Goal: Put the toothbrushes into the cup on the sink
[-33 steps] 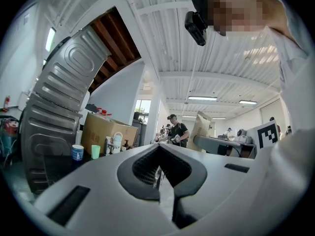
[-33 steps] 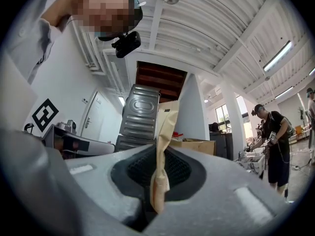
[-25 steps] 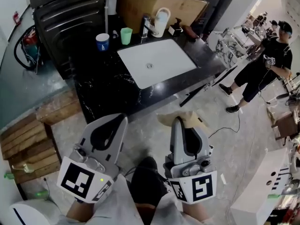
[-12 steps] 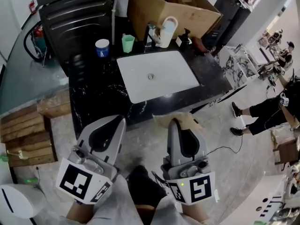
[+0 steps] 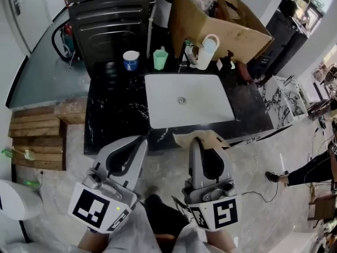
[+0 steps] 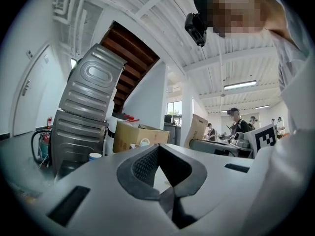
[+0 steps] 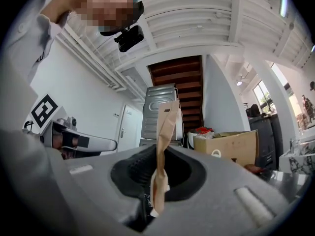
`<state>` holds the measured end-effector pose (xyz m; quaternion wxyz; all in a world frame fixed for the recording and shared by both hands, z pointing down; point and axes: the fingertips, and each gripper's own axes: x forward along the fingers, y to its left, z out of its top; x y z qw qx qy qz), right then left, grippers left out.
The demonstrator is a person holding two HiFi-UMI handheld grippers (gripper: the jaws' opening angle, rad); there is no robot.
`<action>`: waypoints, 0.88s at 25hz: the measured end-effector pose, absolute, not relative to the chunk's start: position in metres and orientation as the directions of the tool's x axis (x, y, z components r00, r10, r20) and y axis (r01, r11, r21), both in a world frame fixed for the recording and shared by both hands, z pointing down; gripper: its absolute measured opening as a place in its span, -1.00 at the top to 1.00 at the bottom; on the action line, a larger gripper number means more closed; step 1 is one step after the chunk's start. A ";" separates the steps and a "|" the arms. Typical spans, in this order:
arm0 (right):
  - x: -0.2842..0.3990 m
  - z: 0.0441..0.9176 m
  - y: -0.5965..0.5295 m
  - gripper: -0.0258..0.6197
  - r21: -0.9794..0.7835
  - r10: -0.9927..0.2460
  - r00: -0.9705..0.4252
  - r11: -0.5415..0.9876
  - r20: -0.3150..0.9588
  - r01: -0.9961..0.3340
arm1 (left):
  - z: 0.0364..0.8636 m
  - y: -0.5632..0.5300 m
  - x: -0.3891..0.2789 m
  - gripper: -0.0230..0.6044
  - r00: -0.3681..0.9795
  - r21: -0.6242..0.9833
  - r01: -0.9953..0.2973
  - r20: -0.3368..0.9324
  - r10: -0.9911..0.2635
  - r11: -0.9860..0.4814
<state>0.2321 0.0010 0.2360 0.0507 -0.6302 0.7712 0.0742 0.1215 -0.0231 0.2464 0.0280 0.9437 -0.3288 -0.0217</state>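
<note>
The bench has swung square and nearer, so I judge the approach nearly done. My right gripper has its jaws clamped on a brown paper packet, possibly the toothbrushes. My left gripper has its jaws closed on nothing. The green cup stands behind the sink, beside a blue cup.

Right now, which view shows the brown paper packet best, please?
The right gripper view: the brown paper packet stands pinched in the right tongs. The head view shows it small; the left gripper view misses it.
</note>
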 end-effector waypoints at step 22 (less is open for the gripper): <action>0.248 0.242 -0.029 0.83 0.033 -0.920 -0.348 0.347 -0.181 -0.937 | 0.252 -0.041 0.133 0.93 0.669 0.057 -0.742 -0.004 -0.743 -0.669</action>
